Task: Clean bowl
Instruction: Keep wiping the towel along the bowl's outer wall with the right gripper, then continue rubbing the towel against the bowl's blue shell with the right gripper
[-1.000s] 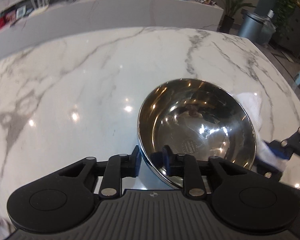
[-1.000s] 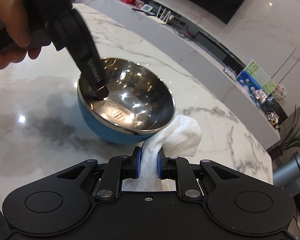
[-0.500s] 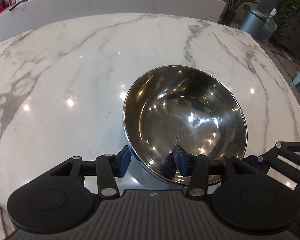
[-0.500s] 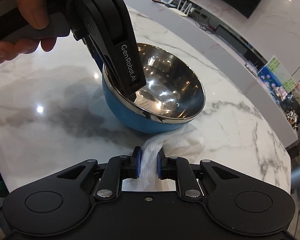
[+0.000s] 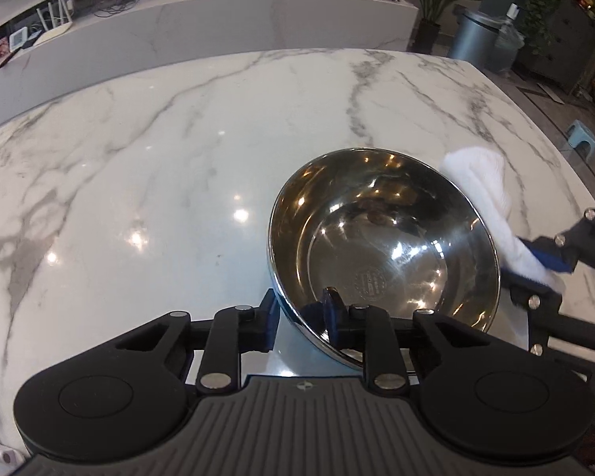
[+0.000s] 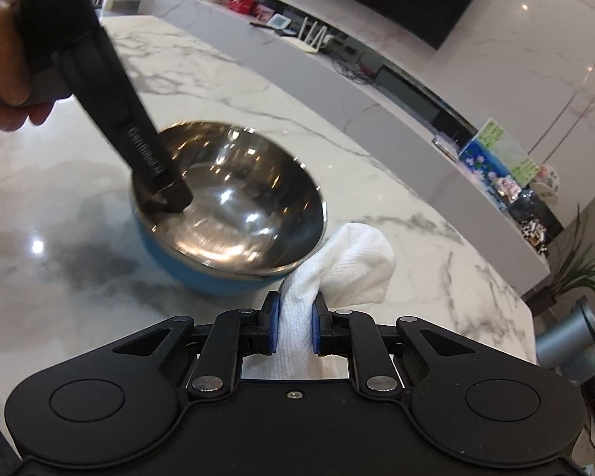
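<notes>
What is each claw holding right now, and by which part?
Left claw: blue-bodied steel bowl, gripped at its near rim. Right claw: white cloth, pinched at its bunched end.

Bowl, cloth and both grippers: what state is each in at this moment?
bowl: upright on the marble table, inside looks bare and shiny, near rim sits between the left gripper's fingers.
white cloth: bunched, outside the bowl beside its rim, not yet wiping the inside.
left gripper: one finger inside the bowl, one outside; whether it clamps the rim is unclear.
right gripper: shut on the white cloth.
</notes>
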A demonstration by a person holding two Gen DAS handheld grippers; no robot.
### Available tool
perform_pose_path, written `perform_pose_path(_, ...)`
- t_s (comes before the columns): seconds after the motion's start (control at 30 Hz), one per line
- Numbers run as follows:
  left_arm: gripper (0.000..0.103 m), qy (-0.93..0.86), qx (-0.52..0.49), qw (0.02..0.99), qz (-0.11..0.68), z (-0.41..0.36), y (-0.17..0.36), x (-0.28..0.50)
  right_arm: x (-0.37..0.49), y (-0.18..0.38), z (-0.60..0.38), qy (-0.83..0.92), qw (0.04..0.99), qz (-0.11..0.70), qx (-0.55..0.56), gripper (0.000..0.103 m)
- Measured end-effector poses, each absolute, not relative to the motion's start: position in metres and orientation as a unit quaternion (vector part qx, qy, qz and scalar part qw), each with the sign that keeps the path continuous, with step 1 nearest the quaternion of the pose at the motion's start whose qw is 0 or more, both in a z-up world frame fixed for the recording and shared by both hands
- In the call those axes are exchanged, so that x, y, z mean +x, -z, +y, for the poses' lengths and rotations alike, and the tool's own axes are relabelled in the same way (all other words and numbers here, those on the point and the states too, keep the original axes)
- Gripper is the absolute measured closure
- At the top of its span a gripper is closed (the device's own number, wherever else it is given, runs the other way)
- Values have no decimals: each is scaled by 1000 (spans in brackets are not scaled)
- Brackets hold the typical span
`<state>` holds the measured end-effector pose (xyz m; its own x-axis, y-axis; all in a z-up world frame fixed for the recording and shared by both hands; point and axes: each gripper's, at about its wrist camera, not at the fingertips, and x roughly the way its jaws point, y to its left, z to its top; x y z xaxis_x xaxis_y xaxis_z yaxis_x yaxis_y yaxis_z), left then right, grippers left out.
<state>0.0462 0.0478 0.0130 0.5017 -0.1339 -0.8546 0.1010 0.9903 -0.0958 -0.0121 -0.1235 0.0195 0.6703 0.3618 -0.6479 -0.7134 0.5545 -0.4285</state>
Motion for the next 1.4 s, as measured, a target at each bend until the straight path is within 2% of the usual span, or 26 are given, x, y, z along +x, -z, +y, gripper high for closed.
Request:
perform_pose_path(0.33, 80, 54, -30, 865, 498, 47, -12, 46, -15, -8, -112, -336, 825, 278, -358, 89)
perform_pose_path(0.4, 74, 48, -39, 862, 503, 48, -10, 46, -15, -5, -110, -341, 821, 284, -359, 89)
perform_pose_path(0.47, 61, 47, -60, 855, 513, 50, -8, 45, -17, -4, -108, -350, 816, 292, -356, 89)
perform_pose_path(0.53, 56, 49, -79, 849, 521, 52, -5, 43, -18, -2, -107, -353, 812, 295, -359, 89)
perform_pose_path(0.67, 56, 56, -91, 842, 529, 55, -5, 42, -20, -1, -105, -359, 807, 298, -361, 89)
perform_pose_path(0.77, 63, 59, -85, 843, 528, 54, -6, 41, -19, -1, -105, -362, 805, 300, -361, 89)
perform_pose_path(0.9, 66, 61, -78, 844, 527, 55, -7, 41, -18, -1, -106, -359, 806, 301, -363, 89)
perform_pose_path(1.07, 79, 59, -50, 857, 510, 55, -11, 42, -15, -3, -109, -339, 817, 291, -364, 89)
perform_pose_path(1.4, 84, 56, -2, 871, 488, 47, -15, 44, -7, -14, -122, -311, 846, 257, -349, 89)
